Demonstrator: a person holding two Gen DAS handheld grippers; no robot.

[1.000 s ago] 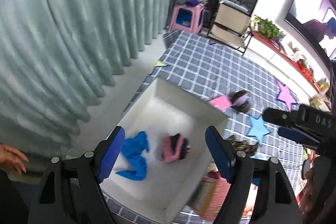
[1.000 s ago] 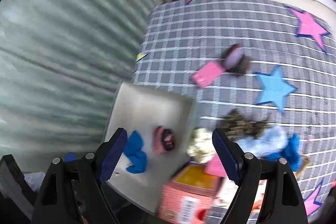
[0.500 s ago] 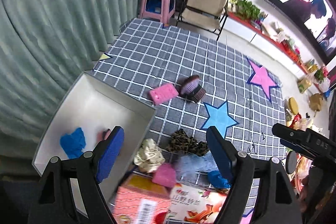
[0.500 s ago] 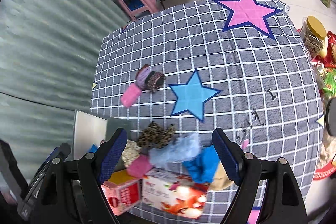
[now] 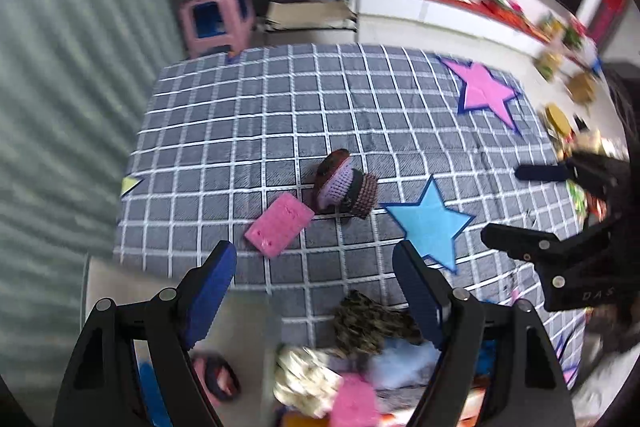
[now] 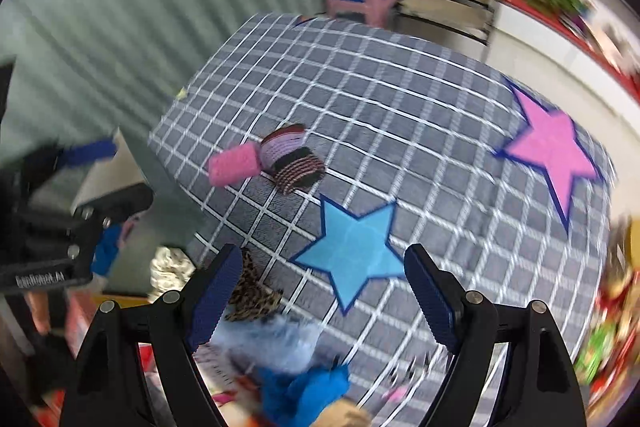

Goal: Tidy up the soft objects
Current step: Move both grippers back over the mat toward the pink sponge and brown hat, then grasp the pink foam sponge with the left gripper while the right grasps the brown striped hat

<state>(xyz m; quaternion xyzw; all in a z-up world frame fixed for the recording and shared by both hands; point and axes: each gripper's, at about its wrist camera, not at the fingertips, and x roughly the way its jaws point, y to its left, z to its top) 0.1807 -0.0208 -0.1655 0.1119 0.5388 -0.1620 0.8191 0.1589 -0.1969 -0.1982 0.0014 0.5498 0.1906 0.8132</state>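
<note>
Both grippers have swung away from the white box (image 5: pixel 244 311) since the earlier frames, so that the checked cloth (image 5: pixel 320 115) now fills each view and the box sits at the near left corner. Left gripper (image 5: pixel 314 297) stands wide open with nothing between its blue pads (image 5: pixel 210 291); it touches no object. Right gripper (image 6: pixel 320 301) is equally wide and empty, hanging above the cloth.

Nearest, in the left wrist view, a blue cloth (image 5: pixel 150 387) and a dark-and-pink rolled item (image 5: pixel 218 375) lie inside the box. Just right of the box, on the cloth's near edge, a pile of soft things crowds together: a cream scrunchie (image 5: pixel 306 379), a pink pad (image 5: pixel 354 403), a leopard-print piece (image 5: pixel 368 323) and a pale blue fabric (image 5: pixel 404 361). From the right wrist view a bright blue fabric (image 6: pixel 304 391) lies nearest in that pile.

Farther out, a blue star (image 5: pixel 430 223) marks the cloth. Left of it a pink sponge (image 5: pixel 280 223) lies flat, touching a striped knitted roll (image 5: pixel 346 189). Farther right is a pink star (image 5: pixel 484 93). Beyond the table's far edge stands a pink stool (image 5: pixel 214 15), blurred.
</note>
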